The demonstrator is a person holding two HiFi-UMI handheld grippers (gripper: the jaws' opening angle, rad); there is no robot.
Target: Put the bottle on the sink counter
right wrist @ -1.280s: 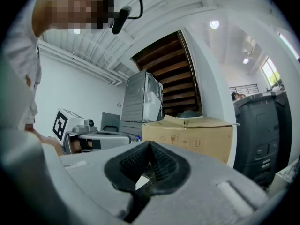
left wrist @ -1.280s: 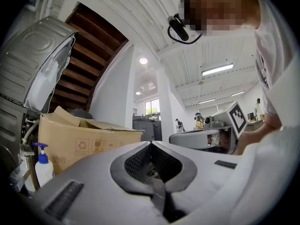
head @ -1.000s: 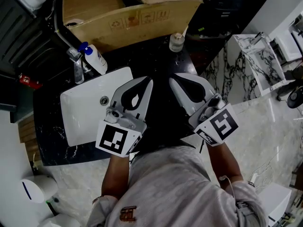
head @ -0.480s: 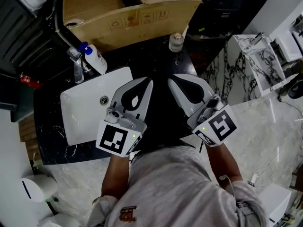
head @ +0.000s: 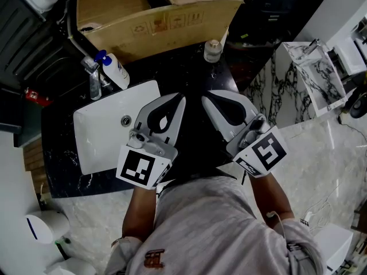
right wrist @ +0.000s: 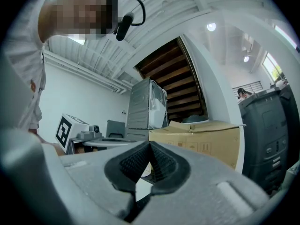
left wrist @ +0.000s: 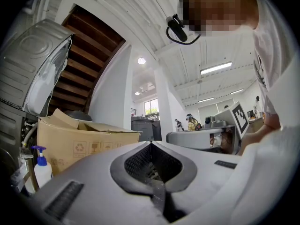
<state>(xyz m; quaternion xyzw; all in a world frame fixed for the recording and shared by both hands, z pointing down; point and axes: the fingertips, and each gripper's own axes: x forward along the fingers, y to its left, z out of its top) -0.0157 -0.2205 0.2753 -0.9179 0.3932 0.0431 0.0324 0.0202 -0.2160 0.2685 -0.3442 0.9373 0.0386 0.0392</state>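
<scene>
Hand-held grippers: left hand-held gripper [head: 181,98] and right hand-held gripper [head: 204,97] are both closed on nothing, side by side over the counter [head: 63,153].
Bottle: the bottle [head: 213,50] stands upright at the counter's far edge, beside the cardboard box [head: 155,16].
Risk: we judge a closed-jaw reach could tip it off.
Change: we see nothing shifted since earlier.

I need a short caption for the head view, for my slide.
Left gripper and right gripper, both shut and empty, hover over the dark counter beside the white basin.

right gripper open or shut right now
Shut and empty: in the right gripper view, the right gripper has its jaw tips meeting, with nothing held between them.
</scene>
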